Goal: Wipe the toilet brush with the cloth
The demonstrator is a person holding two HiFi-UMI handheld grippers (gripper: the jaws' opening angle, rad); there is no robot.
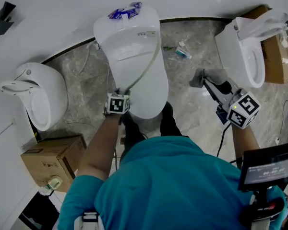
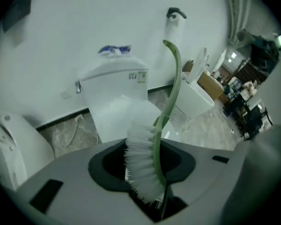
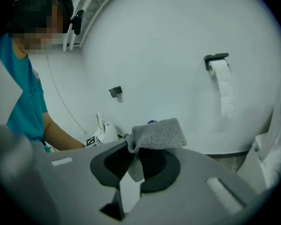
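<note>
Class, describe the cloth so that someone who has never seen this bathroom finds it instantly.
Find the middle toilet of three. Right of it, over the stone floor, the right gripper pinches the cloth. It alone is grey fabric among white porcelain.

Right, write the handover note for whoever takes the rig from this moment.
Left gripper: shut on the toilet brush at its white bristle end, with the green handle pointing away, by the front of the closed toilet.
Right gripper: shut on the grey cloth, held off to the right.
Done: both things are in hand.
Left: cloth and brush are apart, so no wiping yet; bring them together and wipe.
</note>
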